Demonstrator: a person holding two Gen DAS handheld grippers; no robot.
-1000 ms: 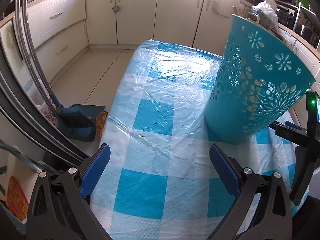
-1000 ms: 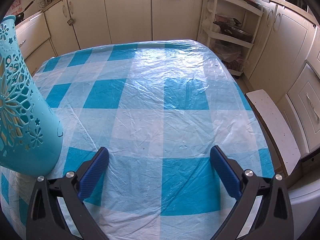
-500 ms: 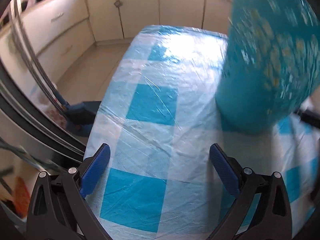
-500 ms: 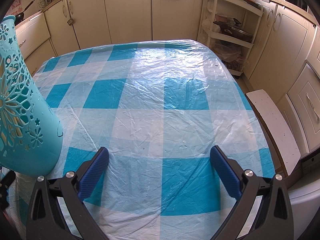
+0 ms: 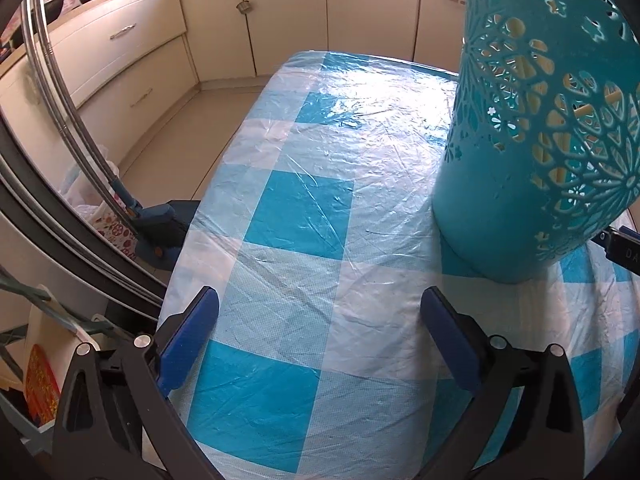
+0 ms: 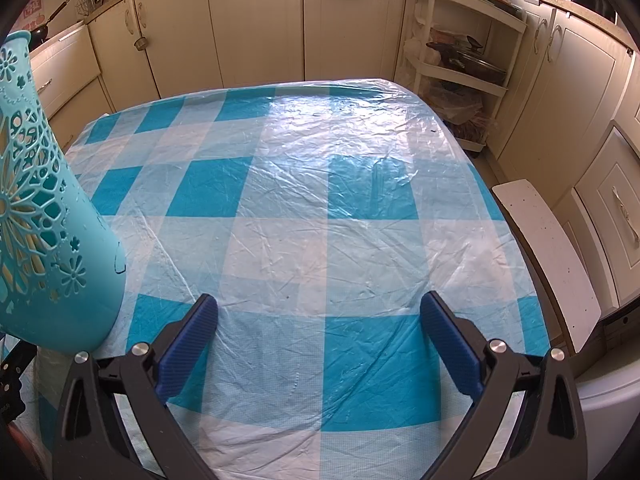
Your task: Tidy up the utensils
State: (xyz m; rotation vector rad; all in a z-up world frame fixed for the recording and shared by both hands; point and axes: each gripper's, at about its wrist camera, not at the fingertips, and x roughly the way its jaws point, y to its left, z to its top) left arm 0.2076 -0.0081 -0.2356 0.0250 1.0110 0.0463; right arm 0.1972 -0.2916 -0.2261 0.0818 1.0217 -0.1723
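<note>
Nearest, L gripper [image 5: 318,332] and R gripper [image 6: 318,330] both hover over the checked tablecloth [image 6: 340,240], fingers spread wide, holding nothing. Just beyond, at the near-left table edge, stands the teal cut-out utensil holder [image 5: 532,128]; pale sticks show through its holes. Vs a sec ago, L gripper has swung closer to it; R hasn't moved. No loose utensils visible, so prob. the holder gets handled next. Far: cream cabinets [image 6: 256,24].

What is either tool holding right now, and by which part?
Nothing. Left tool and right tool are both open and empty; the basket stands ungripped.
</note>
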